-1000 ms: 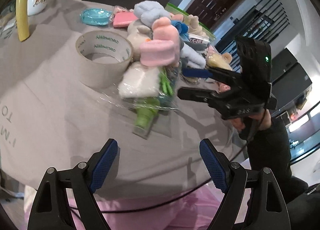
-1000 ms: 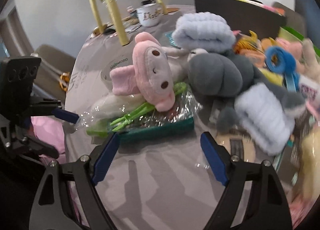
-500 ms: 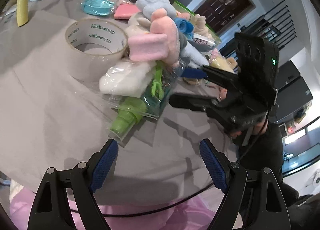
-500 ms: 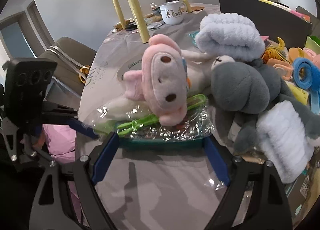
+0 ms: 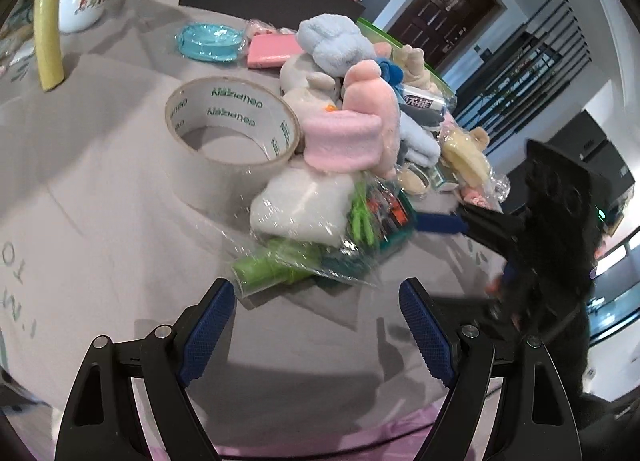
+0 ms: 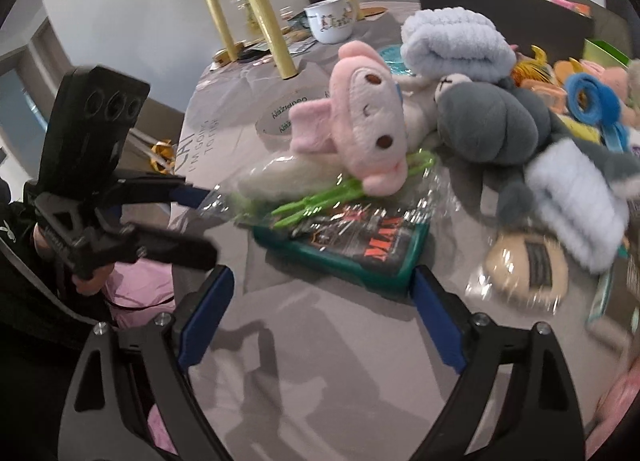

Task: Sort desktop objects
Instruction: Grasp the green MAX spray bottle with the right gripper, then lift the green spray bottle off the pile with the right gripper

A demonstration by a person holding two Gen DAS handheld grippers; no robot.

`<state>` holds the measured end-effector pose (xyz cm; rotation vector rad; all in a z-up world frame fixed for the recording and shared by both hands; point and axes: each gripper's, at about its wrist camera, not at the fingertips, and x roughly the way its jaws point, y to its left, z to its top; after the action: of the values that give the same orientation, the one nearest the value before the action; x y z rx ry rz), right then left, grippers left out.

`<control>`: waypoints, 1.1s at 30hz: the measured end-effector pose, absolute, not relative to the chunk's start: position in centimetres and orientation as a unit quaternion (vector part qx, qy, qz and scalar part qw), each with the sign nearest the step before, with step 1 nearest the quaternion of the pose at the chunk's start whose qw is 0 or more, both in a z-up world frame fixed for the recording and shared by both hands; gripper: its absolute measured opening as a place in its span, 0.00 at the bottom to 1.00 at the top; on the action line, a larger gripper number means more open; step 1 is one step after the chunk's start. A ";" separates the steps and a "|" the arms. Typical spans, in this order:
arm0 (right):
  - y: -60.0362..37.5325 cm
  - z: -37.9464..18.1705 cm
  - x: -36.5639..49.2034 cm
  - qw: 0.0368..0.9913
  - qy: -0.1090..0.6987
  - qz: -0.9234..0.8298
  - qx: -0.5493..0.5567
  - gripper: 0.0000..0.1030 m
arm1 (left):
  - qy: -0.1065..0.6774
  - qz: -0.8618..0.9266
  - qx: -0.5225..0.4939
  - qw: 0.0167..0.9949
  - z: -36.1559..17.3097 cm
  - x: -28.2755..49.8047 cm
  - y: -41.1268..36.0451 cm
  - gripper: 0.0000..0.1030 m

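We are looking across the grey tablecloth (image 5: 100,189), where the heap of soft toys (image 6: 500,129) is sitting toward the far side, still unsorted. Leaning on the near edge of that heap is the pink plush (image 6: 360,117), and right beside it the tape roll (image 5: 232,121) is lying flat. In front of both, the crinkly clear bag (image 5: 320,229) with the green plastic pieces and a teal card inside is lying on the cloth, partly under the pink plush.

We are closing in on that bag from both sides, so we judge the step in hand is the reach for it. Our left gripper (image 5: 316,325) is hanging just short of the bag's near corner, jaws wide apart with nothing between them. Our right gripper (image 6: 320,313) is widening its jaws as we speak, the teal card's edge just ahead of the tips, nothing pinched yet.

Next we are needing to get a jaw over the bag's edge and draw it clear without dragging the plush along; that film looks slippery.

Writing: the tape core reads mirrored, unclear. The card shows red letters "MA". The cloth reads "I'M GOING TO".
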<state>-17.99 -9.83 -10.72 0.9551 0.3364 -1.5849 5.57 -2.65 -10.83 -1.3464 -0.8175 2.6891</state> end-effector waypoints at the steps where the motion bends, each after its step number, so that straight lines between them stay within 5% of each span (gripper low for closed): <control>1: -9.6 -10.7 -17.6 0.586 0.138 -0.684 0.411 0.89 | -0.257 0.864 -0.432 0.013 -10.8 5.5 -2.7 0.82; 12: -8.2 -11.1 -15.2 0.505 0.078 -0.773 0.376 0.86 | -0.218 0.880 -0.420 0.027 -11.1 5.1 -3.1 0.82; 17: -10.0 -11.6 -14.6 0.467 0.120 -0.800 0.358 0.66 | -0.202 0.887 -0.415 0.037 -11.2 5.0 -2.9 0.82; 33: -9.7 -11.7 -13.9 0.412 0.134 -0.837 0.335 0.63 | -0.101 0.912 -0.396 0.009 -11.6 5.0 -1.0 0.73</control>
<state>-13.88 -9.74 -11.73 0.8422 0.3372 -2.1047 5.04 -1.00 -11.60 -1.2378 -0.3163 2.8497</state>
